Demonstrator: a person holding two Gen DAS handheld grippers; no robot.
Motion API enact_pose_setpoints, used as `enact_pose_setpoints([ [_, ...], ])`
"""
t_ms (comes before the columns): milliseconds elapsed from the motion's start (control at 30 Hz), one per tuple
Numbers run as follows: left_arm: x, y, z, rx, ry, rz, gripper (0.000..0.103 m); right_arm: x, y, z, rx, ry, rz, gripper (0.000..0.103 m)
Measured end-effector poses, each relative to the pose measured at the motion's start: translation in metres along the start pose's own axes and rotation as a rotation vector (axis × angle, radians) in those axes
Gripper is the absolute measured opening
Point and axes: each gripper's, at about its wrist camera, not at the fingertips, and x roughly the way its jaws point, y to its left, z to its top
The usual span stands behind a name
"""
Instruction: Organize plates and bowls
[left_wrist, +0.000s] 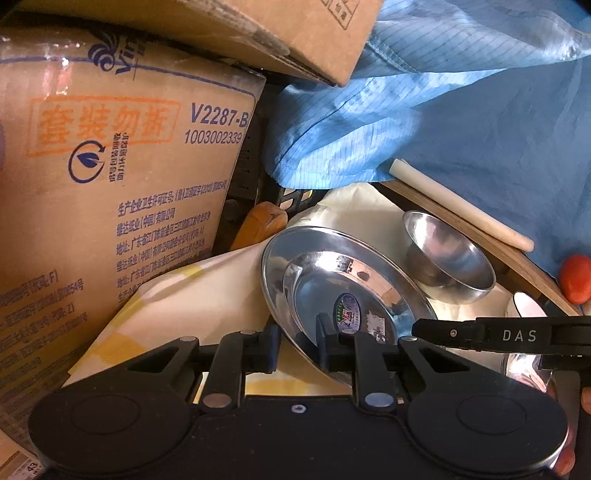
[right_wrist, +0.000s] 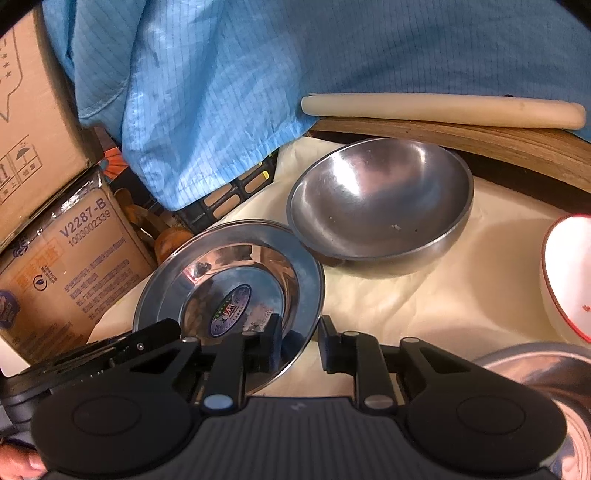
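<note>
From the left wrist camera, the left tool (left_wrist: 298, 345) is straddling the near rim of the steel plate (left_wrist: 332, 291), one finger outside and one over the dish; the fingers look close to the rim but a gap shows on the outer side, so I cannot tell whether it is clamping. The plate is sitting tilted on the cream cloth (left_wrist: 177, 306) covering the desk, with the steel bowl (left_wrist: 448, 258) just beyond it and a printed carton (left_wrist: 110, 177) standing to the left. From the right wrist camera, the right tool (right_wrist: 298, 345) is hanging released, its fingers spread across the plate's edge (right_wrist: 314, 295) without closing on it. The steel bowl (right_wrist: 380, 206) is lying touching or nearly touching the plate's far rim, and a white bowl (right_wrist: 569, 280) is sitting at the right. The plate looks light, stiff and slippery, so pinching squarely on the flat rim seems safest.
</note>
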Motion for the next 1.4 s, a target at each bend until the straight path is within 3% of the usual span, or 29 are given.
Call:
enact_pose_setpoints([
  [833,-0.035,-0.008,-0.011,0.063,-0.053,-0.032,0.021,-0.041,0.01,-0.027,-0.009,-0.073,0.003,0.024],
  [1133,-0.044,-0.026,-0.009,0.09,-0.075,-0.073,0.021,-0.068,0.006,-0.031,-0.001,-0.122,-0.025,0.024],
  [1400,-0.047,-0.059,-0.011,0.128,-0.077,-0.153,0.021,-0.107,-0.012,-0.04,0.027,-0.176,-0.091,0.024],
])
